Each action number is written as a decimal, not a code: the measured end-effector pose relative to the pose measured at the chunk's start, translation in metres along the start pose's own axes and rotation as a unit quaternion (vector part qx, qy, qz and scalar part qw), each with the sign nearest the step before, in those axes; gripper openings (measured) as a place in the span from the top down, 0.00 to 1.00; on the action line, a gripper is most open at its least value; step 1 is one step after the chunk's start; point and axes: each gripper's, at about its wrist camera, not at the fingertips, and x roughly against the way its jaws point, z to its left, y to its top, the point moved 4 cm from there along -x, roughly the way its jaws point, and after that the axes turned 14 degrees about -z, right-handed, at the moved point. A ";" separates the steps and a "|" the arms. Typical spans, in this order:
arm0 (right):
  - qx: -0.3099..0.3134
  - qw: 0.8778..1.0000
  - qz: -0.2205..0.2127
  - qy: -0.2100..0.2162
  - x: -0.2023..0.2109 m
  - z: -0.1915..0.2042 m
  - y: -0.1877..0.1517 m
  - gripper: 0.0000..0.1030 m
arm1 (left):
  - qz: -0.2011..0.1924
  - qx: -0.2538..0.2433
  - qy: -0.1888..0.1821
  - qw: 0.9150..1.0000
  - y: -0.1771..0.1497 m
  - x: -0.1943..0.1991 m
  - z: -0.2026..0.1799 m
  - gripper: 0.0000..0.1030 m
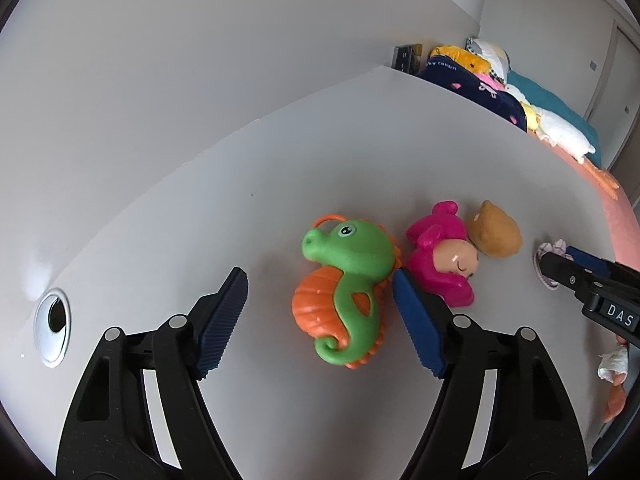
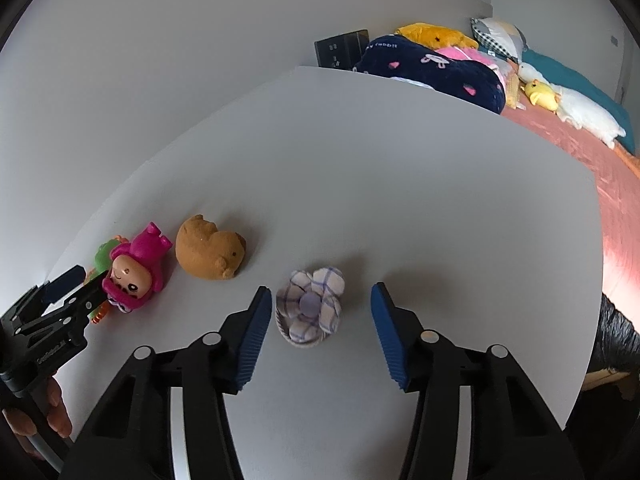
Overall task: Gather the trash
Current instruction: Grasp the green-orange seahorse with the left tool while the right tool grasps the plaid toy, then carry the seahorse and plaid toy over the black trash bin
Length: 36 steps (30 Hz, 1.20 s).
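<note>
The left gripper (image 1: 320, 316) stands spread astride the seahorse (image 1: 346, 292), pads clear of it, apparently to clamp its sides. The right gripper (image 2: 318, 334) likewise brackets the cloth flower (image 2: 311, 304), untouched. Both lie on the table (image 2: 400, 184)

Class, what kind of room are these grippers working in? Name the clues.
Probably a bedroom: a white desk with toys stands beside a bed with a pink cover, heaped with pillows and plush animals.
</note>
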 end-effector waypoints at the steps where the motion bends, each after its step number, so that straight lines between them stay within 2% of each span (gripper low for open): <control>1: 0.006 1.000 0.000 -0.003 -0.001 0.001 0.000 0.54 | 0.001 -0.001 -0.001 1.000 0.000 -0.002 -0.001 0.29; 2: 0.010 1.000 -0.001 -0.005 -0.001 0.002 0.001 0.55 | 0.003 -0.004 -0.003 1.000 0.000 -0.004 -0.001 0.29; 4: 0.018 1.000 -0.002 -0.009 -0.002 0.002 0.001 0.66 | 0.008 -0.005 -0.005 1.000 -0.001 -0.008 -0.003 0.31; 6: 0.023 1.000 -0.003 -0.013 -0.003 0.001 0.001 0.69 | 0.012 -0.002 -0.009 1.000 -0.001 -0.010 -0.003 0.35; 8: 0.024 1.000 -0.005 -0.013 -0.002 0.001 0.000 0.74 | 0.010 -0.001 -0.009 1.000 0.001 -0.010 -0.003 0.48; 10: 0.021 1.000 -0.008 -0.012 0.000 0.000 0.000 0.79 | 0.008 0.000 -0.005 1.000 0.002 -0.011 -0.003 0.51; 12: 0.020 1.000 -0.010 -0.011 0.002 -0.001 0.000 0.80 | 0.006 0.004 -0.006 1.000 0.001 -0.008 -0.001 0.61; 18: 0.009 1.000 -0.014 0.003 0.011 -0.004 0.000 0.83 | 0.008 0.019 -0.010 1.000 0.000 -0.003 0.002 0.61; 25: -0.006 0.999 -0.022 0.025 0.030 -0.006 -0.002 0.83 | -0.014 0.024 -0.005 1.000 0.006 0.025 0.001 0.61; 36: -0.017 0.998 -0.043 0.031 0.073 -0.018 -0.005 0.83 | -0.033 0.011 -0.017 0.999 0.009 0.060 -0.029 0.61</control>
